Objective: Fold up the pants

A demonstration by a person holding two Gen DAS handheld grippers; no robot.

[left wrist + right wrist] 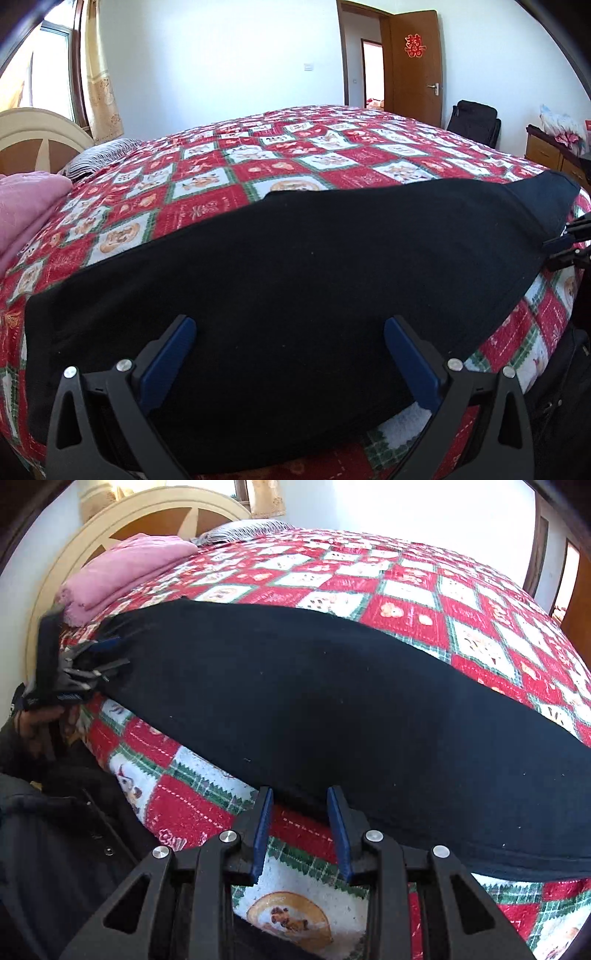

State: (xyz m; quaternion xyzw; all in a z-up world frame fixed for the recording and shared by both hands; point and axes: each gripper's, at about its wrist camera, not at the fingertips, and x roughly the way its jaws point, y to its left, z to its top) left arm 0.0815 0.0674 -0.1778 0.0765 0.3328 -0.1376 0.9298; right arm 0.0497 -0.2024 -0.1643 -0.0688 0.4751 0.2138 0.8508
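Left tool [290, 363]: jaws spread wide, released, nothing between them; the blue pads [173, 360] hover over the near edge of the black pants [295, 258], and contact with the cloth cannot be told from the left wrist view. Right tool [300, 829]: jaws partly open with a narrower gap, tips right at the near hem of the pants, nothing clamped yet.

The pants lie flat and stretched lengthwise along the near side of the bed [332, 155], on the red checked quilt [424, 602]. A pink blanket [125, 565] sits beyond one end of the pants, toward the headboard [122, 520]. In the right wrist view the left tool shows at that same end of the pants; it is blurred there.

Risks from here:
- Either tool could pinch quilt together with the pants, since the cloth lies flush on the quilt; the fold would then drag the bedding.
- It could grab only the top layer, so the legs separate and the fold goes crooked.
- The pants sit close to the bed edge, so an uneven pull could slide them off.
- The wide left opening may bunch the cloth on closing.
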